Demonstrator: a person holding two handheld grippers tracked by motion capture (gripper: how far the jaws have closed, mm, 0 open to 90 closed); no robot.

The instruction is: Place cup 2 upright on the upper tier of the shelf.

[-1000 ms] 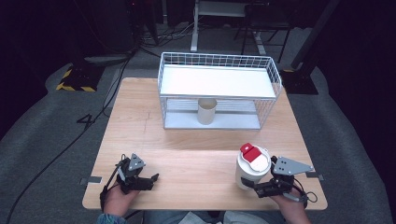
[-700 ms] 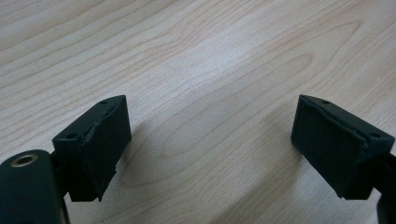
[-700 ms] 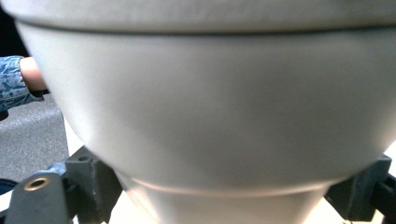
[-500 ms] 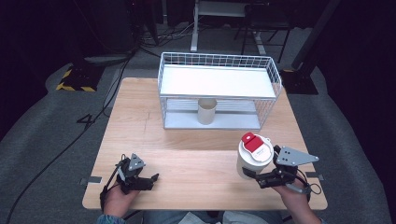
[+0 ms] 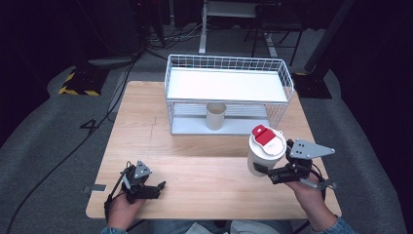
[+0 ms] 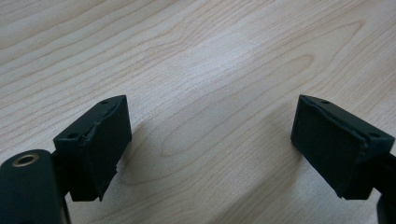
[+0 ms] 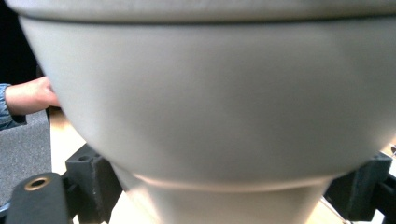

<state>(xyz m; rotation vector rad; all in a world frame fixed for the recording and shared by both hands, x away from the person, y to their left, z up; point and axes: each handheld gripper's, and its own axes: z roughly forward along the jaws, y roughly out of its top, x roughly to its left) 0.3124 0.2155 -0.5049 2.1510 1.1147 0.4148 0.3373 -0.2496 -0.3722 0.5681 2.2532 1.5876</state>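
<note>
Looking down from the high view, you hold the right gripper at the near right of the wooden table, its jaws pinching the lower body of a white cup with a red-tabbed lid; the cup sits upright, and whether its base touches the wood cannot be told from here. Your left gripper rests at the near left edge, well apart from the cup, with its jaws spread over bare wood. At the far side stands a white wire rack, and a plain beige cup stands on its lower level under the shelf. From the left gripper view, your two black pads stand wide apart with nothing but wood grain between them. From the right gripper view, the white cup looms close between the jaws, one pad at each side of its narrow lower part, and your other hand shows at the left, farther off.
</note>
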